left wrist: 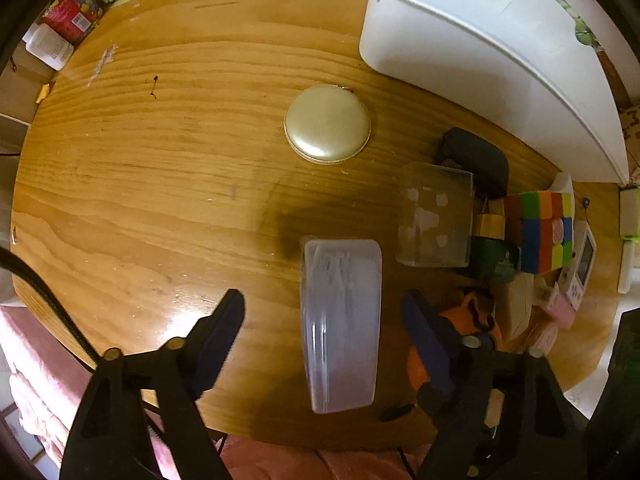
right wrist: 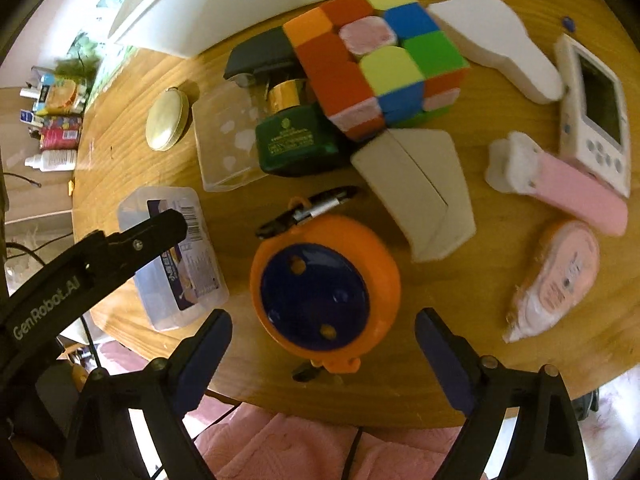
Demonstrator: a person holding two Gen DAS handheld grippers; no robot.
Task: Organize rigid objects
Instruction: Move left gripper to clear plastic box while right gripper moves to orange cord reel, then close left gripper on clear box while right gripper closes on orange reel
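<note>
Wooden table; bottles, packets beyond far edge; pink cloth below.

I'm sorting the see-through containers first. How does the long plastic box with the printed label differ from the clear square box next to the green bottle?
The labelled box is long and narrow with rounded corners; the square box is squatter. The labelled box carries a barcode sticker; the square box shows only whitish patches. The labelled box lies between the left tongs, near the table edge; the square box sits farther in, against the green bottle. Both are translucent plastic.

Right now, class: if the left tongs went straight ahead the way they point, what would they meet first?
Probably the clear plastic box, lying between the open left tongs. Beyond it sits the round cream compact, though depth is hard to judge.
</note>
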